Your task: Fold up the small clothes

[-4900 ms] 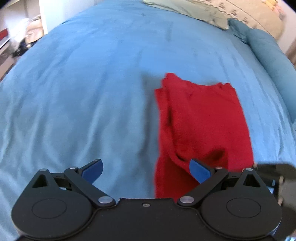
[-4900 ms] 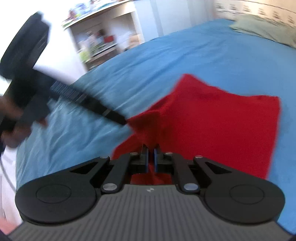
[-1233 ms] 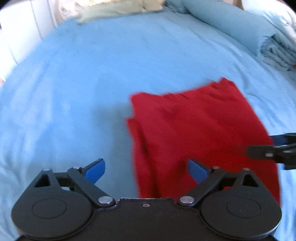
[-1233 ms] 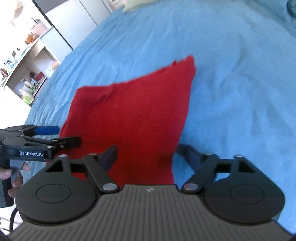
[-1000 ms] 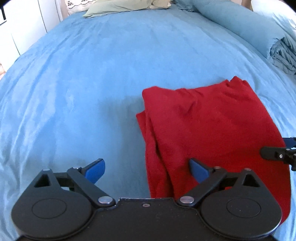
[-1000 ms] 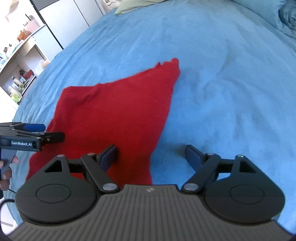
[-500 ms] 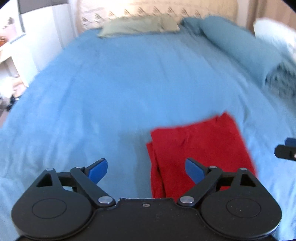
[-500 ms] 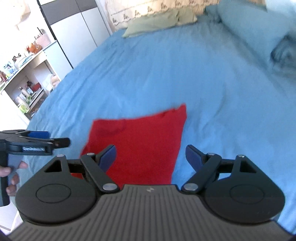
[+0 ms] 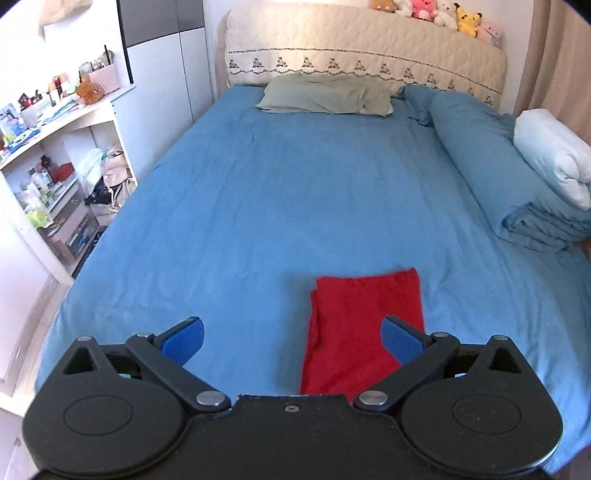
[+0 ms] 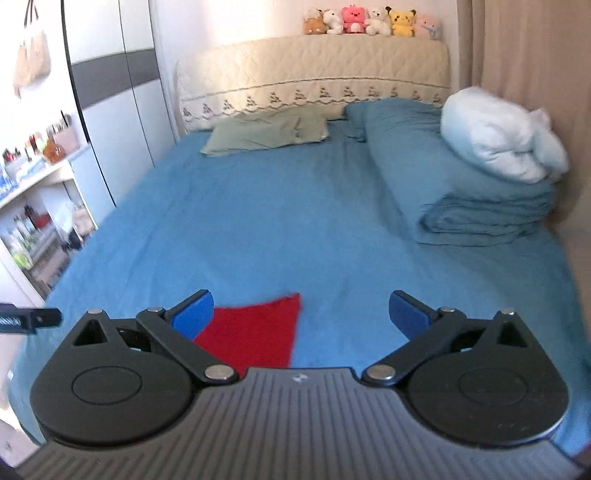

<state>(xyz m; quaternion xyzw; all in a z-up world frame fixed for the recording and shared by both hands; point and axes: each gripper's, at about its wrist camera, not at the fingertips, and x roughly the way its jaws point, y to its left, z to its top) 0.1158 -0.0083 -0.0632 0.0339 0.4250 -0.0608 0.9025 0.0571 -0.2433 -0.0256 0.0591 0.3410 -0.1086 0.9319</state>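
Note:
A folded red garment point(image 9: 360, 325) lies flat on the blue bed sheet point(image 9: 288, 206) near the foot of the bed. It also shows in the right wrist view point(image 10: 255, 332), partly hidden by the gripper body. My left gripper point(image 9: 291, 338) is open and empty, held back above the garment's near end. My right gripper point(image 10: 301, 314) is open and empty, raised away from the garment. The tip of the left gripper point(image 10: 29, 319) shows at the left edge of the right wrist view.
A green pillow point(image 9: 325, 98) lies at the headboard point(image 9: 365, 55). A rolled blue duvet point(image 9: 491, 158) and a white pillow point(image 9: 554, 155) lie along the right side. White shelves point(image 9: 55, 155) with clutter stand left of the bed. Plush toys point(image 10: 369, 20) sit on the headboard.
Both grippers have pulled back and up from the red garment, so the whole bed now shows. The garment stays folded on the sheet. Both grippers stay open.

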